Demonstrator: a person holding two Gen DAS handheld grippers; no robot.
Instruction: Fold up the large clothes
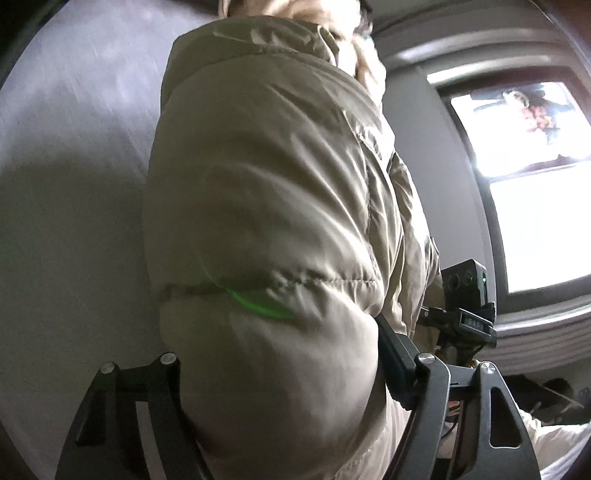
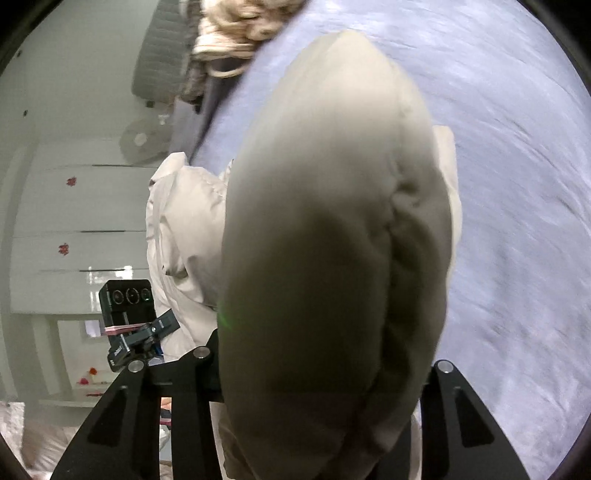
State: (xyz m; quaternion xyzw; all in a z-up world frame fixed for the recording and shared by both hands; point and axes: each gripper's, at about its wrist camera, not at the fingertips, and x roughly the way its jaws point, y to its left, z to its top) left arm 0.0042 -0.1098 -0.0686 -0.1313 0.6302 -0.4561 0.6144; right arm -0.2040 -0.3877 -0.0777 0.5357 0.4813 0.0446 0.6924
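A beige puffer jacket [image 1: 266,192] with a pale fur trim [image 1: 295,9] fills the left wrist view, its padded bulk bulging between the fingers of my left gripper [image 1: 280,354]. The right-hand finger [image 1: 395,350] presses into the fabric; the other is hidden behind it. In the right wrist view the same jacket [image 2: 325,229] is squeezed between the fingers of my right gripper [image 2: 321,365], whose left finger [image 2: 212,354] touches the cloth. Each view shows the other gripper's camera block [image 1: 465,291] [image 2: 125,299] close beside the jacket.
A lilac-grey bed cover [image 2: 517,184] [image 1: 74,147] lies under the jacket. A bright window [image 1: 535,192] is on the right in the left wrist view. White cabinets [image 2: 74,221], a white fan [image 2: 140,140] and a grey quilted panel [image 2: 159,48] stand beyond the bed.
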